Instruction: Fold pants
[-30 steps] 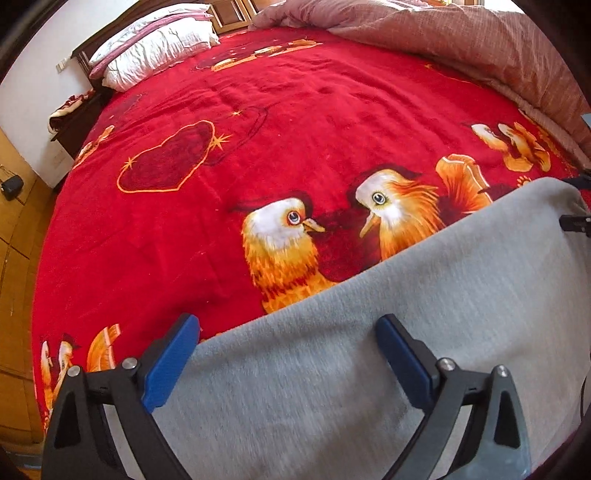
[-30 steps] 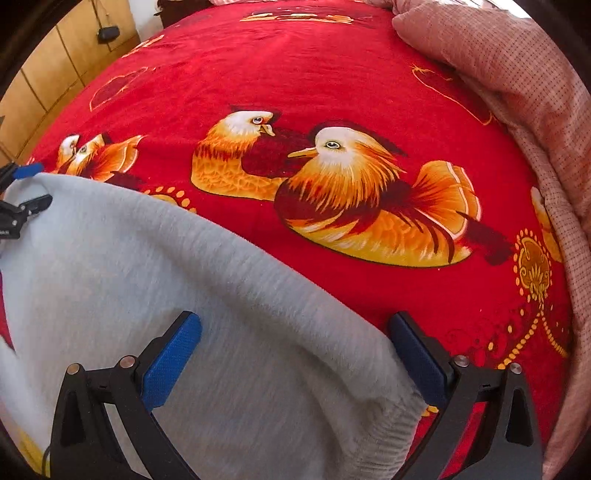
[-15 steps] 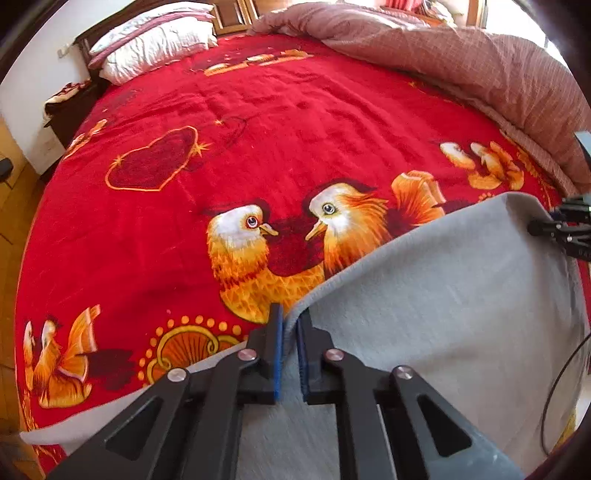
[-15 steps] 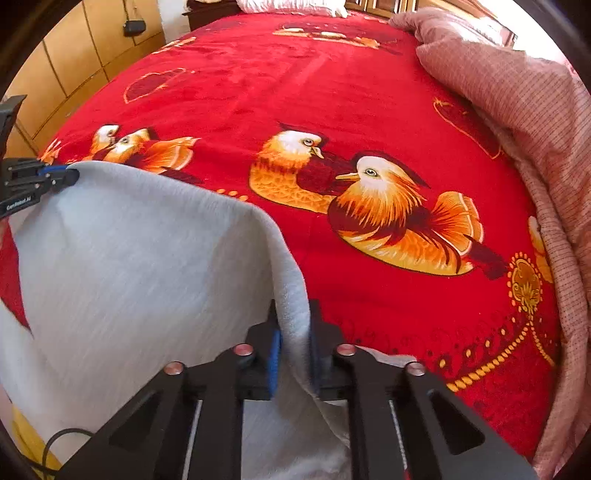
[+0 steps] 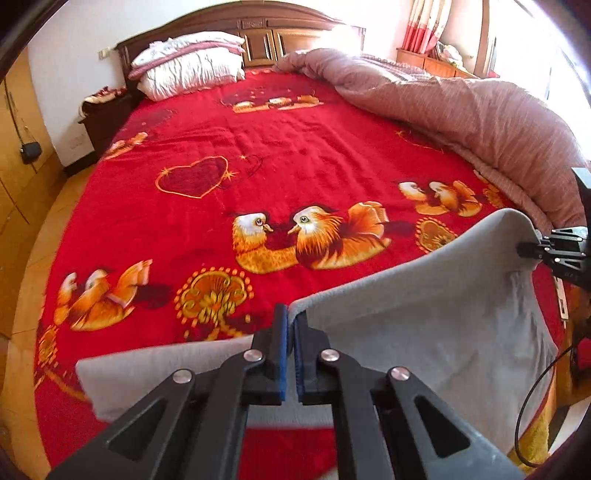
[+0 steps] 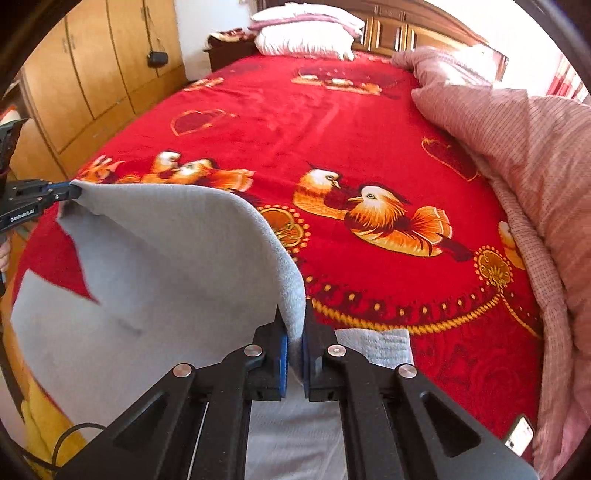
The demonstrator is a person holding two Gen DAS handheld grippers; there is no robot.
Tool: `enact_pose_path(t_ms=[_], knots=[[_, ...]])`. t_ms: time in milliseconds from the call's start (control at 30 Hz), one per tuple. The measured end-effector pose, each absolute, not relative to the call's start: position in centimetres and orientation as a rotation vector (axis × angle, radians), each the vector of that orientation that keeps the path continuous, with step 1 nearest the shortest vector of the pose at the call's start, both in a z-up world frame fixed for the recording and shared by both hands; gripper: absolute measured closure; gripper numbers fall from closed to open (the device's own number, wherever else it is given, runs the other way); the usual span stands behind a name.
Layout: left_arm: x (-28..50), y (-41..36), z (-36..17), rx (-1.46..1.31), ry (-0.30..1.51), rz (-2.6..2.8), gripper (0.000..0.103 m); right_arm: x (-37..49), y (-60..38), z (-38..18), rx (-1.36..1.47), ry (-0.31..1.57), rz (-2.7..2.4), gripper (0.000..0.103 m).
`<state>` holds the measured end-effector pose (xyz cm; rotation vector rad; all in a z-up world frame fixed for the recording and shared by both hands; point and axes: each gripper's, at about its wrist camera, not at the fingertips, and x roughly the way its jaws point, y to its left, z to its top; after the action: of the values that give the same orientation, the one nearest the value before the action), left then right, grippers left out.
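Observation:
The grey pants (image 5: 424, 325) hang between my two grippers above the near end of a red bedspread (image 5: 258, 155). My left gripper (image 5: 290, 314) is shut on the pants' upper edge at one corner. My right gripper (image 6: 294, 332) is shut on the same edge at the other corner, and the cloth (image 6: 166, 258) arches from it to the left gripper (image 6: 70, 192). The right gripper also shows at the right of the left wrist view (image 5: 524, 249). The lower pants lie on the bed, with a ribbed cuff (image 6: 373, 345) beside my right jaws.
A pink quilt (image 6: 517, 155) is bunched along the bed's right side. Pillows (image 5: 188, 70) and a wooden headboard (image 5: 258, 29) are at the far end. A wooden wardrobe (image 6: 92, 66) stands left of the bed. A phone (image 6: 521, 435) lies at the near right.
Both grippers went from open over the flat pants to shut on the edge, then lifted it up off the bed. The cloth now hangs stretched between them.

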<state>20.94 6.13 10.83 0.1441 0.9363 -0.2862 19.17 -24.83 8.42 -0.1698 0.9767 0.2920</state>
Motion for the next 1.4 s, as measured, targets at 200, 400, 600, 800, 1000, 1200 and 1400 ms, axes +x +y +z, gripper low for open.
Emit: enact_pose_path(t_ms=[200,400,600,800,1000,1200,1400], knots=[[14.4,6.2,12.9,0.151,0.895,-0.268,0.100,14.0,-24.4,9.4,-0.197,0.920,0.304,0.097],[7.9,6.1,13.3,0.121,0.864,-0.236,0.100,9.1,-24.4,9.0,-0.208,0.894,0.336,0.097],[2.1,5.3,11.5,0.113,0.879,-0.205,0.100,4.9,-25.0,7.4,-0.249,0.912,0.360,0.097],[-1.9,5.2,8.8,0.088,0.905,-0.183,0.100,2.6,-25.4,4.7,-0.276,0.955,0.352,0.097],[-3.8,5.5,6.0,0.089,0.946,-0.175,0.100,1.7,-25.1,2.0,-0.295,1.000,0.327,0.097],[-4.1,5.8,4.2,0.055,0.978,-0.179,0.100,1.8,-25.4,0.6,-0.266,1.029,0.309,0.095],[-4.4,5.7,3.0,0.048,0.990,-0.165,0.097,1.6,-25.2,-0.2,-0.260,1.032,0.296,0.092]])
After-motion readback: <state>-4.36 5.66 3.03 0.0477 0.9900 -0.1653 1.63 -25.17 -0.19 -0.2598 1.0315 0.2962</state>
